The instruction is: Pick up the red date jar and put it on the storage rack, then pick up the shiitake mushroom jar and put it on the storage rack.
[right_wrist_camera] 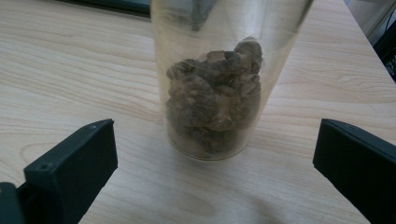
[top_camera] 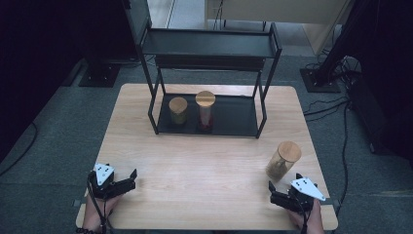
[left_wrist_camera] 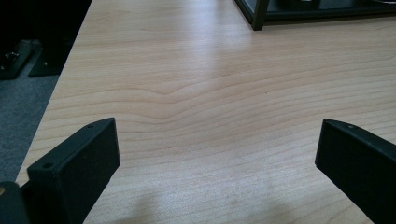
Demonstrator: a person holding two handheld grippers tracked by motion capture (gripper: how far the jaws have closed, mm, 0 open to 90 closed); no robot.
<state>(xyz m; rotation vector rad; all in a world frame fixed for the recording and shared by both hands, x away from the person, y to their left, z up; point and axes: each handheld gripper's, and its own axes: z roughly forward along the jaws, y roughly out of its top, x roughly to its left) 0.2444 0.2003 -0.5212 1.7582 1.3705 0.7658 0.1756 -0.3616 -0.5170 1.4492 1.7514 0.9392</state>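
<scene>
From the high view, the jar [top_camera: 283, 160] with the wooden lid stood upright near the right edge of the desk [top_camera: 204, 161], just ahead of the right gripper [top_camera: 278, 189], which rested close to the near right corner with its fingers spread wide and nothing between them. The left gripper [top_camera: 127, 178] sat well apart from that jar, down by the near left corner, its fingers likewise wide and empty, so the right hand was plainly the nearer one. Two more lidded jars, a short one [top_camera: 178, 110] and a taller one [top_camera: 205, 111], stood side by side on the bottom tray of the black rack [top_camera: 265, 102] toward the far edge. In the left gripper view, the two black fingers [left_wrist_camera: 77, 161] opened onto bare wood, with only a leg of the rack [left_wrist_camera: 256, 14] at the far edge of the picture. In the right gripper view, the glass jar [right_wrist_camera: 212, 93] stood squarely between the wide fingers [right_wrist_camera: 74, 163] but beyond their tips, not touching either; its long axis ran straight up, and dark brown lumps filled its lower part. To my eye a straight push forward would bring the fingers to either side of the glass.
</scene>
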